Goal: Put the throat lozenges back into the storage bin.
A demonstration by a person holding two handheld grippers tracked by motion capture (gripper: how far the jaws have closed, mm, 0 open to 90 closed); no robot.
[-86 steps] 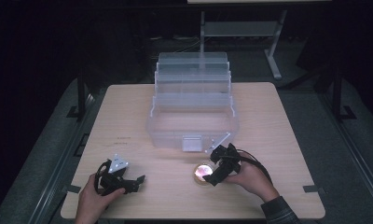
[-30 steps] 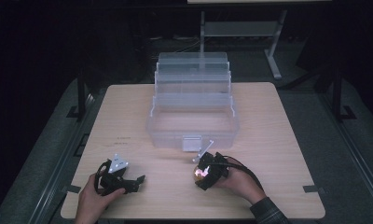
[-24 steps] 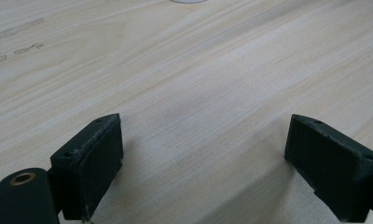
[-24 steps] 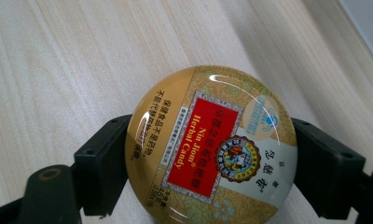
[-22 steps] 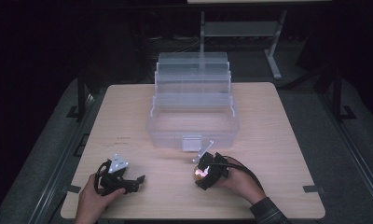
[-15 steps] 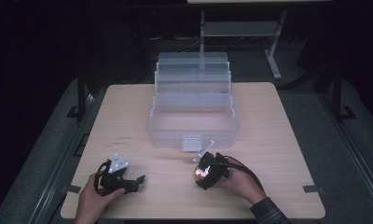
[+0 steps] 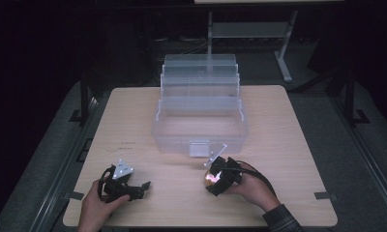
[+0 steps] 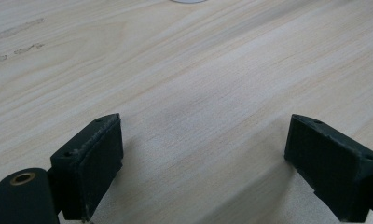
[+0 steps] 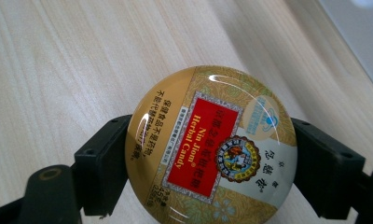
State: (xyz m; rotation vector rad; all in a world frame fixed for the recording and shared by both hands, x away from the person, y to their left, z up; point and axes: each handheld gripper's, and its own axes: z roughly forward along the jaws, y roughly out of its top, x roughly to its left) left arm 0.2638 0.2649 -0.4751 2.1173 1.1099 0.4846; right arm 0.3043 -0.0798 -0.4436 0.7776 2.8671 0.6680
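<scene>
Lower left of the high view: left gripper [image 7: 144,185] held low over the bench [image 7: 133,121] in a hand [image 7: 96,209], jaws spread wide with nothing but bare wood grain between them, as seen between the two black pads [image 8: 93,163] in the left gripper view. Centre of the high view: a clear plastic box [image 7: 200,126] with stepped tiers fanned open toward the back, standing on the bench, a small latch at the middle of its front wall. Just below and slightly right of that latch: right gripper [image 7: 210,179] gripped by the other hand [image 7: 252,189], cable looping beside the wrist, jaws having just been closing and now pinching a round candy tin [image 7: 208,178] from both sides. In the right gripper view, tin [image 9: 211,151] in the middle of the frame, gold lid with a red label reading "Nin Jiom Herbal Candy", both pads pressed against its rim, wood of the bench behind it. Whether the tin touches the bench or hangs just above it: cannot tell.
</scene>
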